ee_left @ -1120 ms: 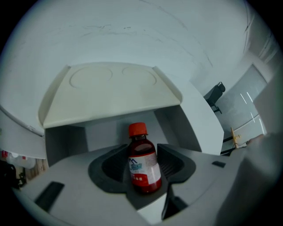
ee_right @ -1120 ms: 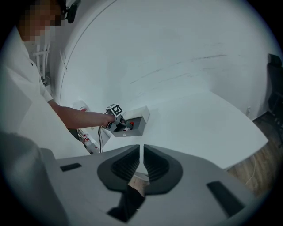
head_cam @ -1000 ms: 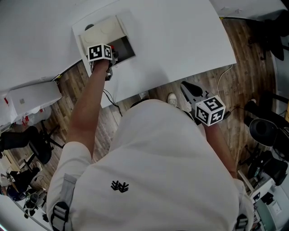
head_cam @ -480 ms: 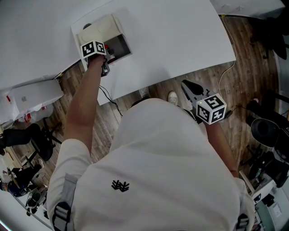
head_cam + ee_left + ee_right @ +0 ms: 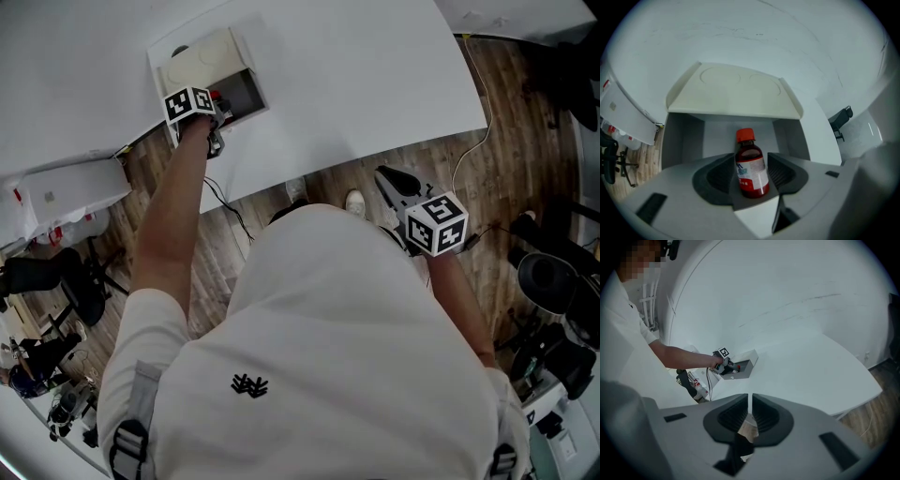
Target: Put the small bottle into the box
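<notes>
The small brown bottle (image 5: 751, 164) with a red cap and white label stands upright between my left gripper's (image 5: 751, 172) pads, which still touch its sides while the jaws are opening. It hangs inside the open grey box (image 5: 684, 140), in front of the raised cream lid (image 5: 733, 91). In the head view the left gripper (image 5: 217, 103) is at the box (image 5: 248, 89) near the table's left edge. My right gripper (image 5: 392, 180) hangs off the table by the person's right side, and its jaws (image 5: 750, 411) are shut with nothing between them.
The white table (image 5: 356, 66) ends just right of the box, with wooden floor (image 5: 525, 122) beyond. A white case (image 5: 70, 192) and office chairs (image 5: 47, 281) stand at the left. A cable (image 5: 469, 150) trails on the floor.
My left gripper has moved a little left and farther over the box, carrying the bottle. The right gripper has barely moved.
</notes>
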